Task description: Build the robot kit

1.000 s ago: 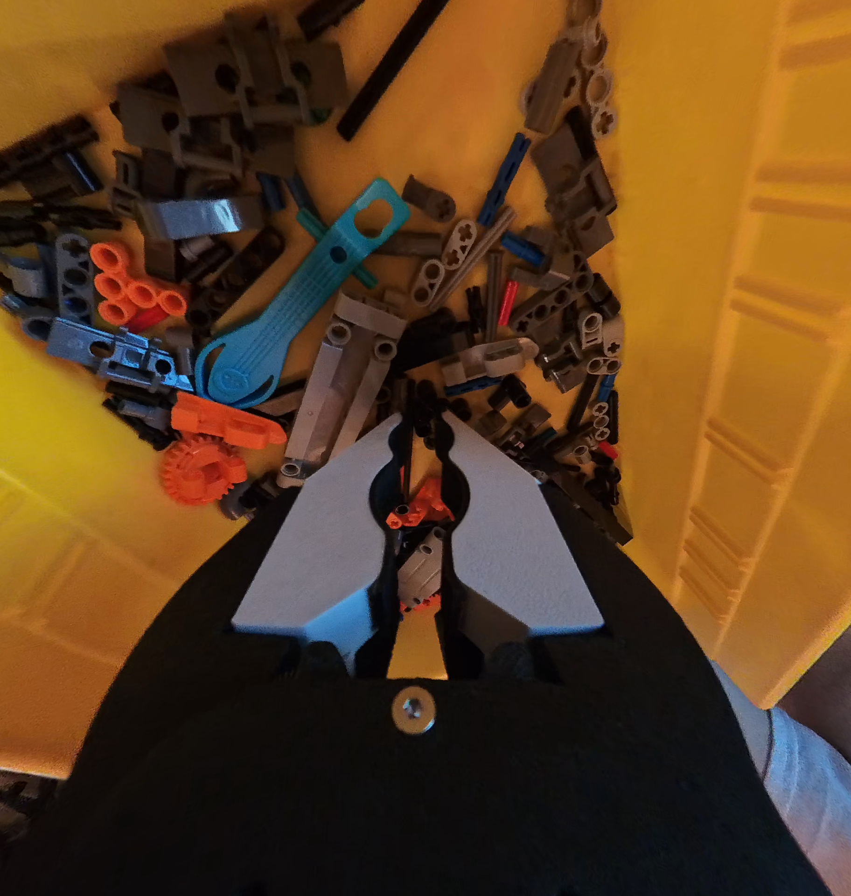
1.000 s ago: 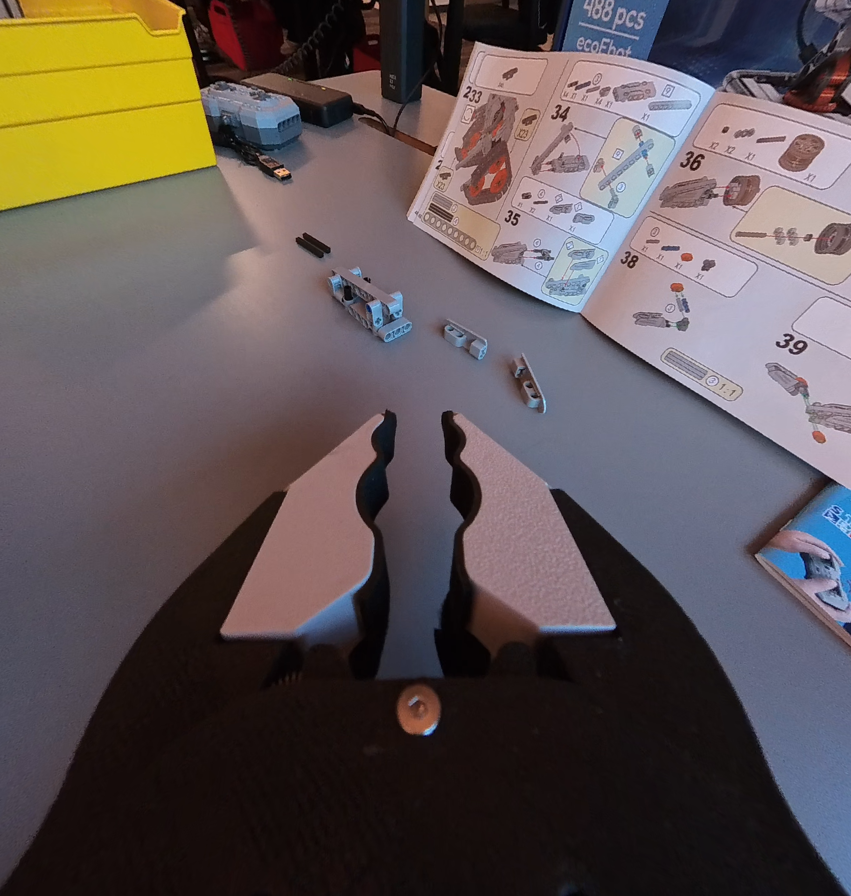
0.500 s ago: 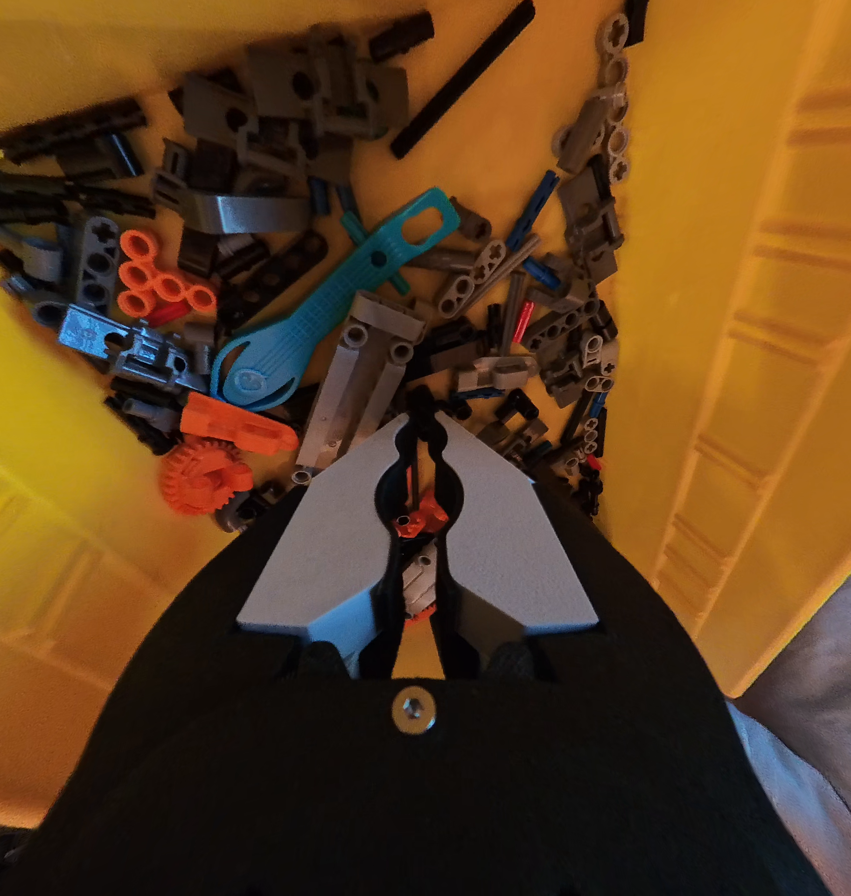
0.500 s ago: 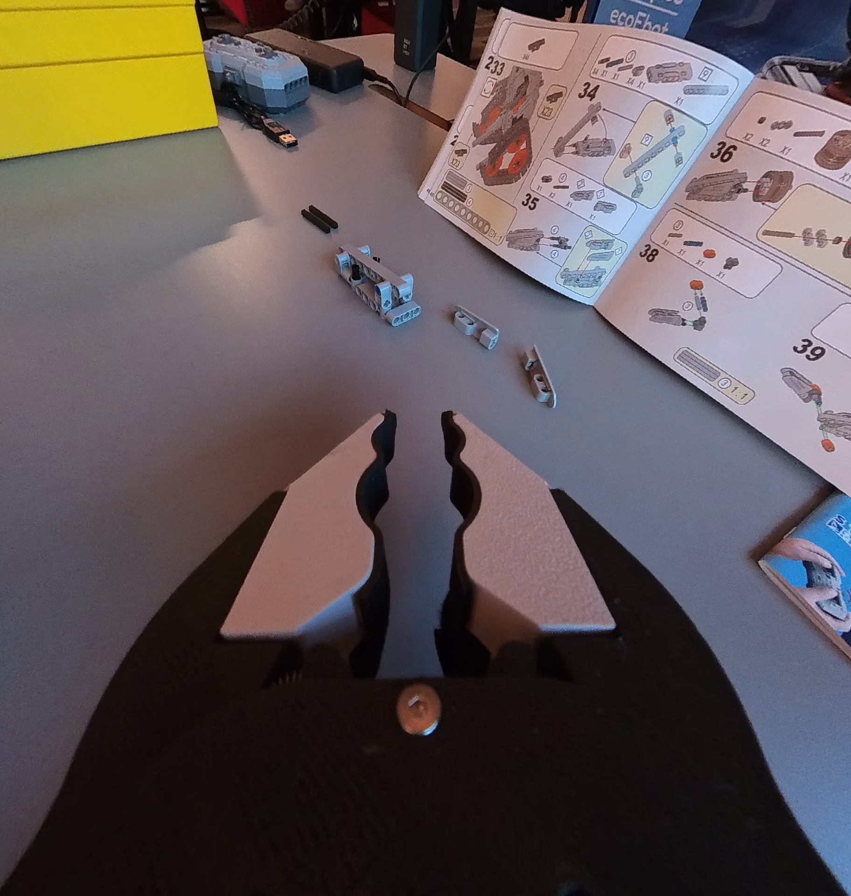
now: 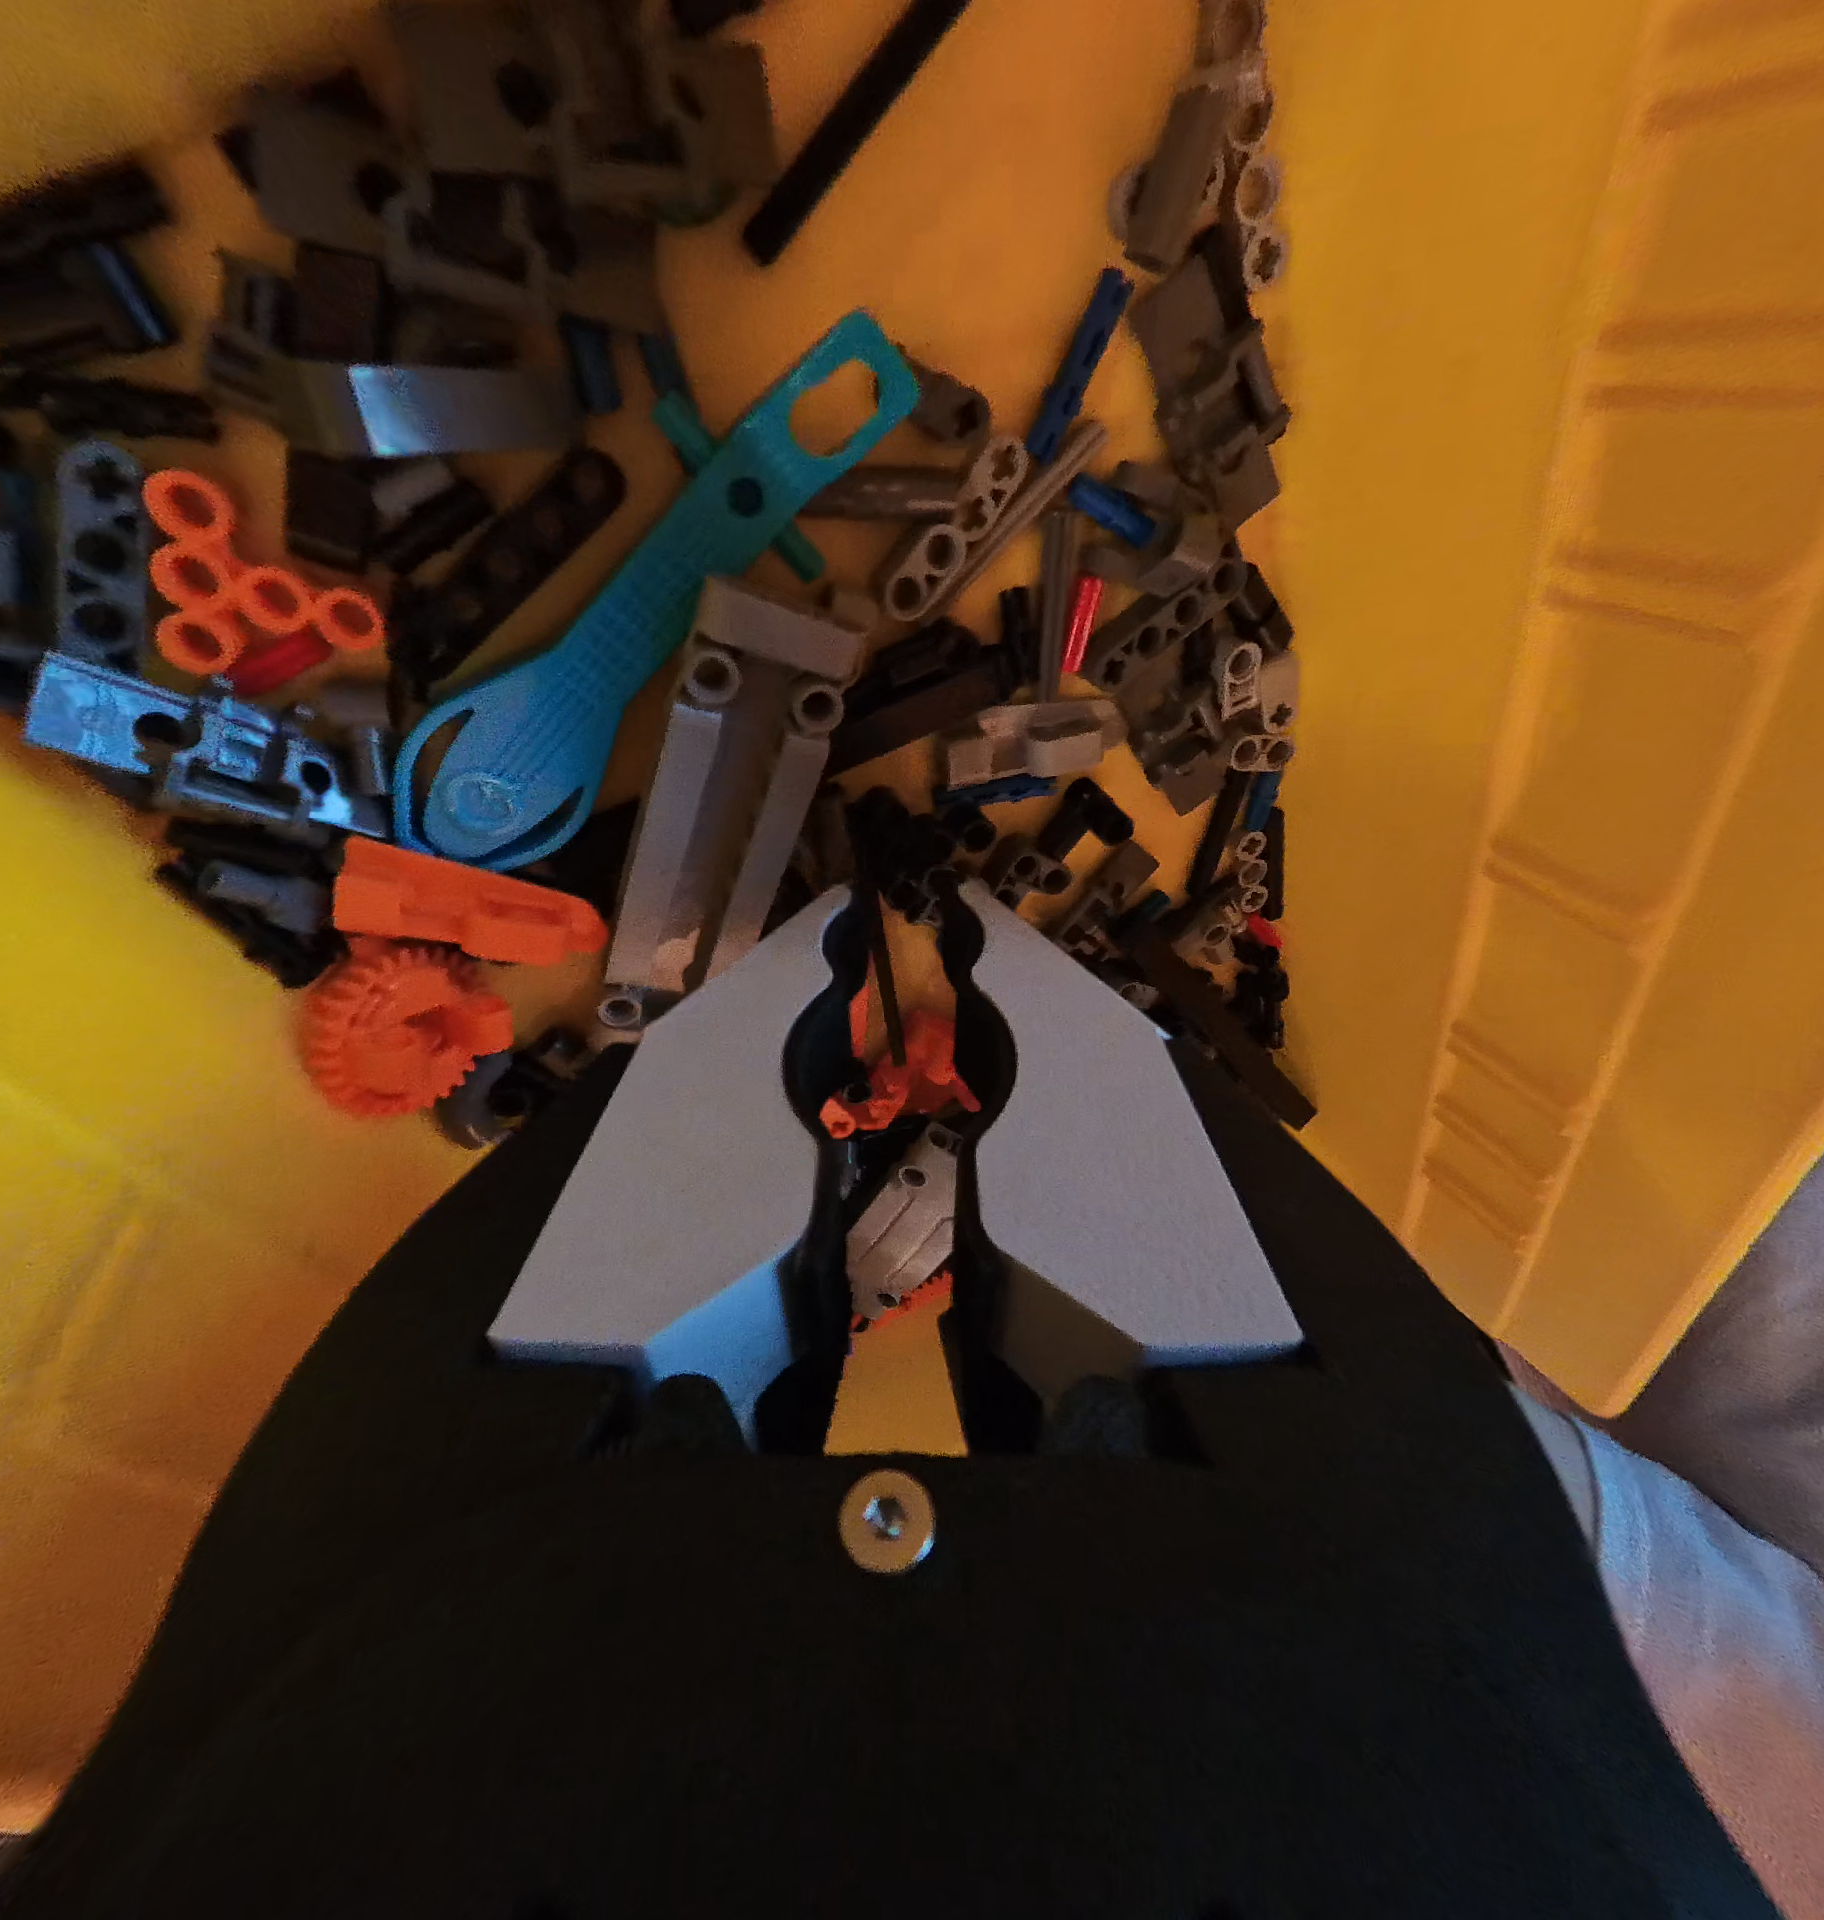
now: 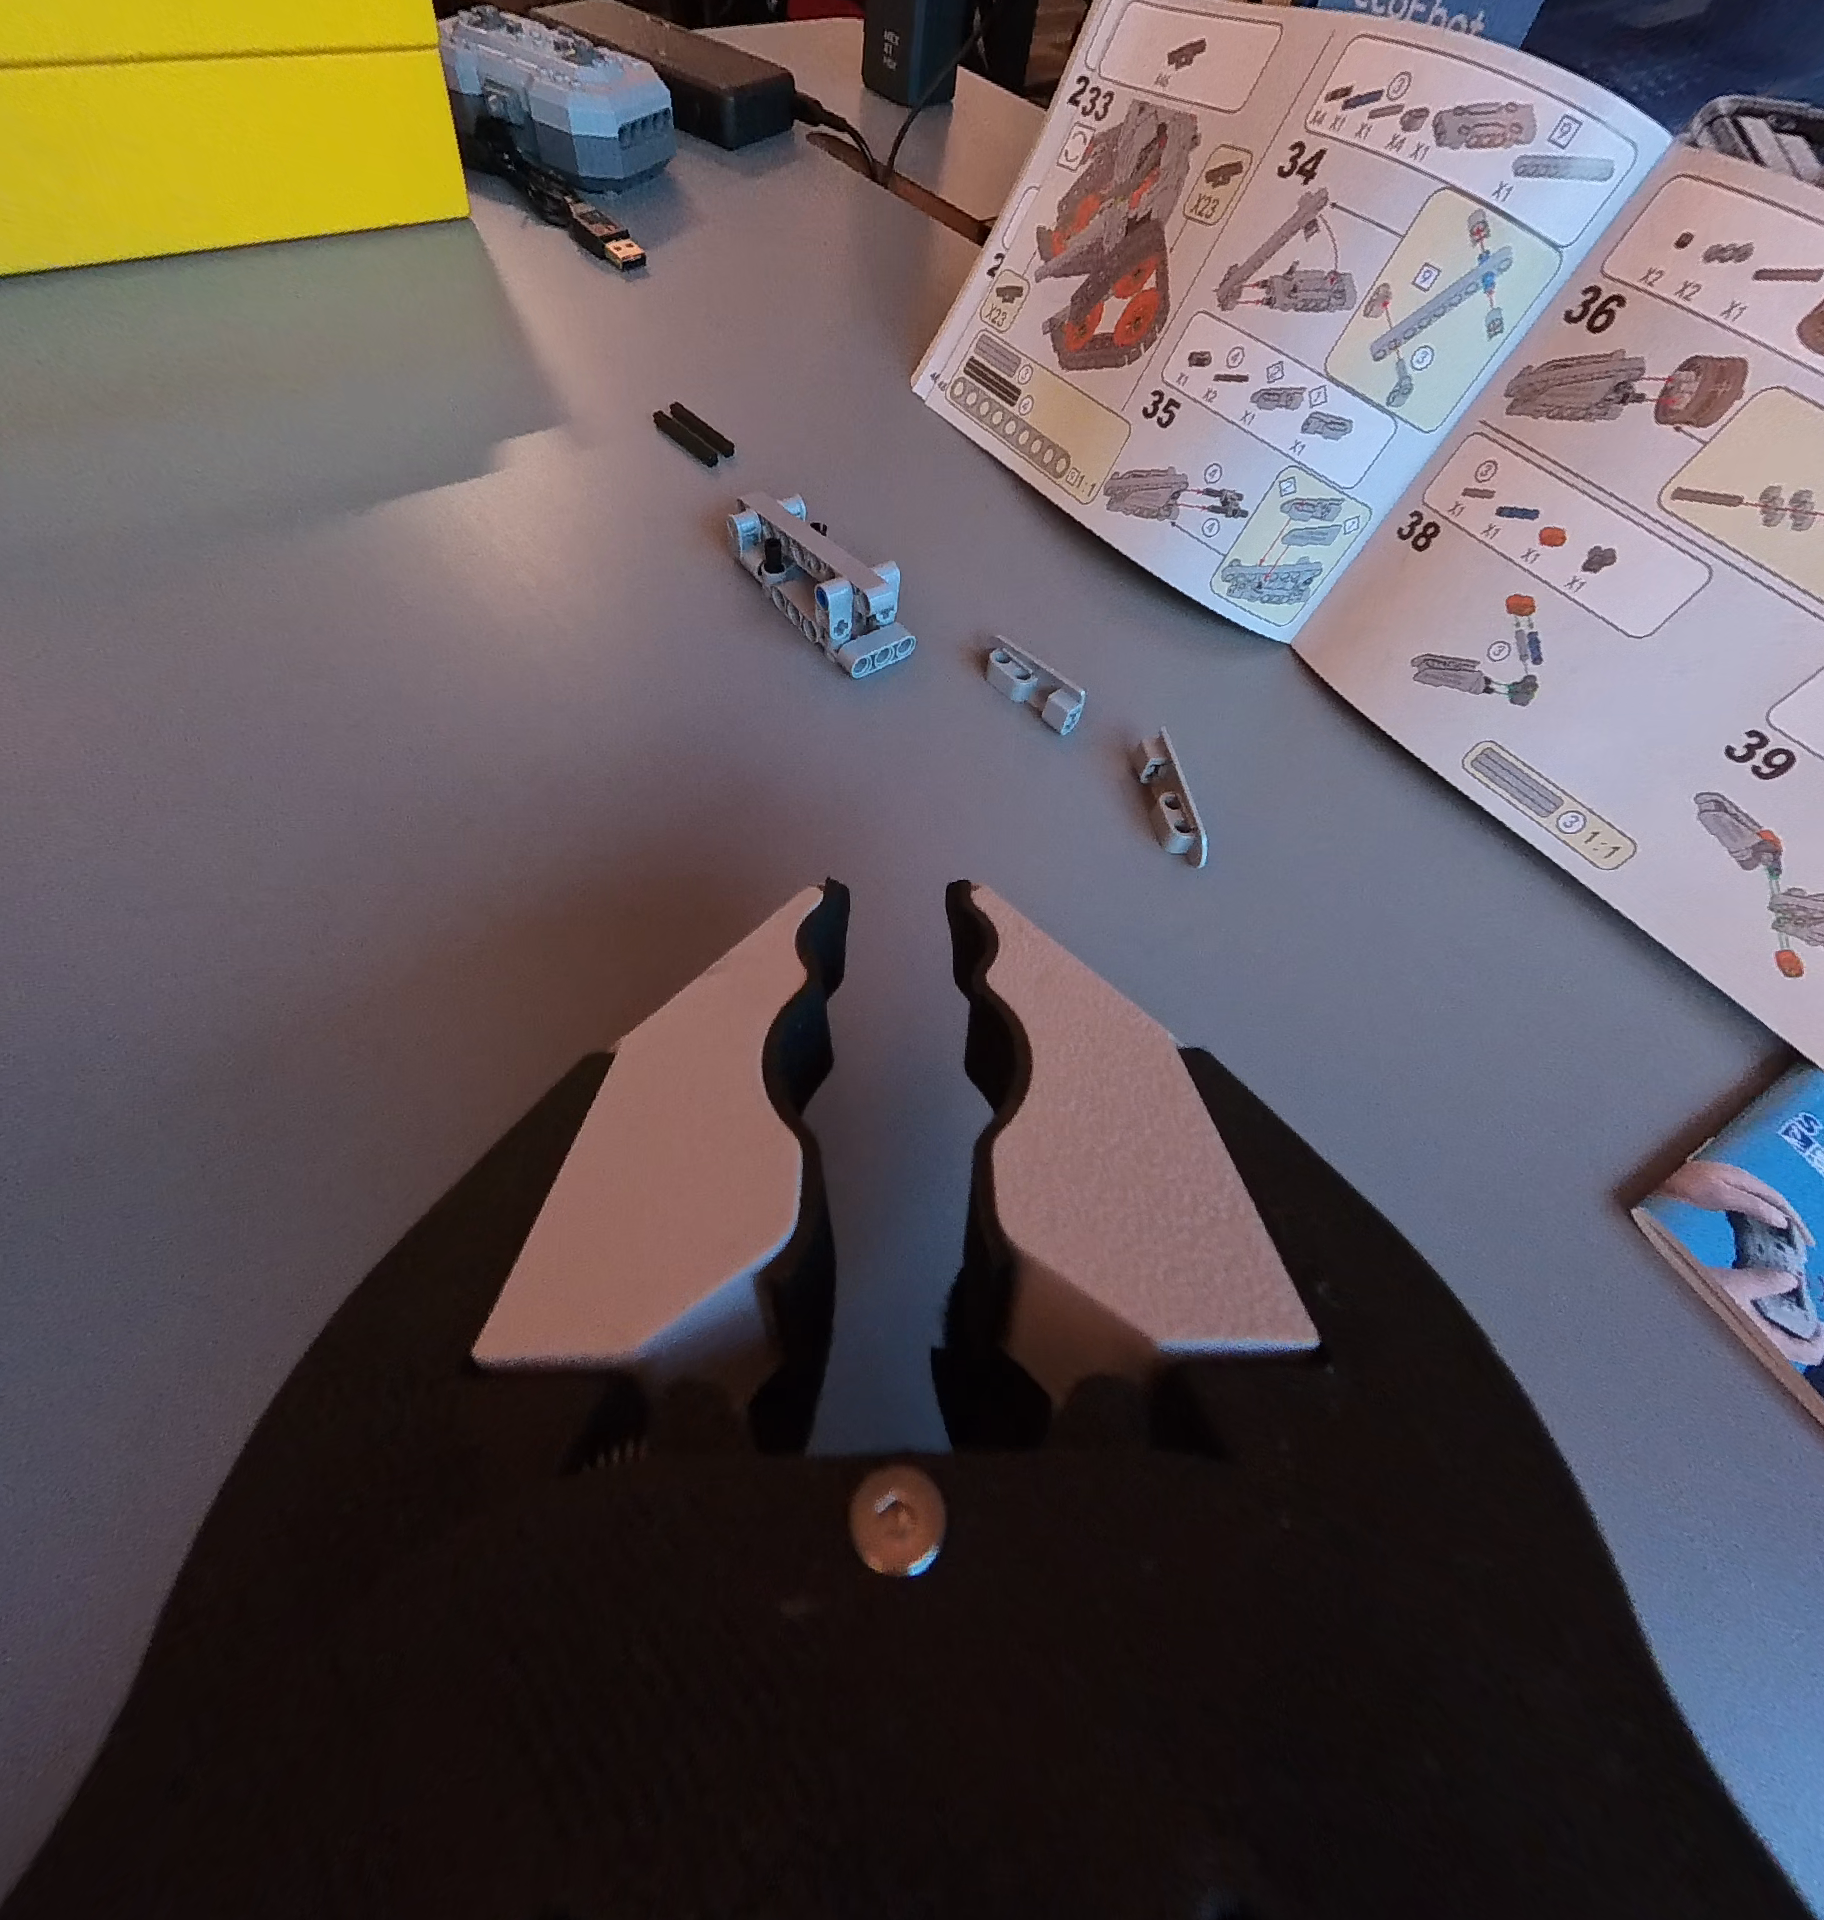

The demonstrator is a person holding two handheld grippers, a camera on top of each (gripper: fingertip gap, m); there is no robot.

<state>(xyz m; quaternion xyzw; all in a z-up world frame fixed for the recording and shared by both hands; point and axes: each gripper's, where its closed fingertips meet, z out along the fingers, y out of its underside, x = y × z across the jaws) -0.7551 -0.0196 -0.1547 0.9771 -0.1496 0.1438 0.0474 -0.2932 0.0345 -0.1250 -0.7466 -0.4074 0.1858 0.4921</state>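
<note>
- Inside the yellow bin (image 5: pixel 1459 520), the left gripper (image 5: pixel 908 904) is pointing down into a heap of small building pieces. Its jaws are standing nearly closed, with a thin black rod (image 5: pixel 880 971) running up between the fingertips; whether they are actually pinching it cannot be told.
- At the left of that view, an orange holed piece (image 5: pixel 253 597) is lying above a blue-grey block (image 5: pixel 191 743), and lower down an orange wedge (image 5: pixel 461 914) is sitting just above an orange gear (image 5: pixel 394 1029).
- Toward the middle, a teal tool (image 5: pixel 638 644) is lying diagonally, with a long grey frame piece (image 5: pixel 731 810) just to its right, reaching down to the gripper's left finger.
- Behind the fingers, in the round gap, a small orange part (image 5: pixel 903 1081) and a light grey part (image 5: pixel 903 1216) are showing.
- At the right, dark grey and black pieces are crowding against the bin wall.
- In the right wrist view, the right gripper (image 6: pixel 895 899) is hovering over the grey tabletop (image 6: pixel 264 727), jaws slightly parted and holding nothing.
- At upper left, a yellow box (image 6: pixel 191 135) is standing beside a grey electronic unit (image 6: pixel 565 104).
- Ahead of the gripper, two black pins (image 6: pixel 693 434), a grey assembly (image 6: pixel 820 587), a small grey connector (image 6: pixel 1035 686) and a grey curved piece (image 6: pixel 1173 800) are lying in a diagonal row, well apart from the fingertips.
- At the right, an open instruction booklet (image 6: pixel 1407 364) is lying above a blue booklet (image 6: pixel 1760 1278).
</note>
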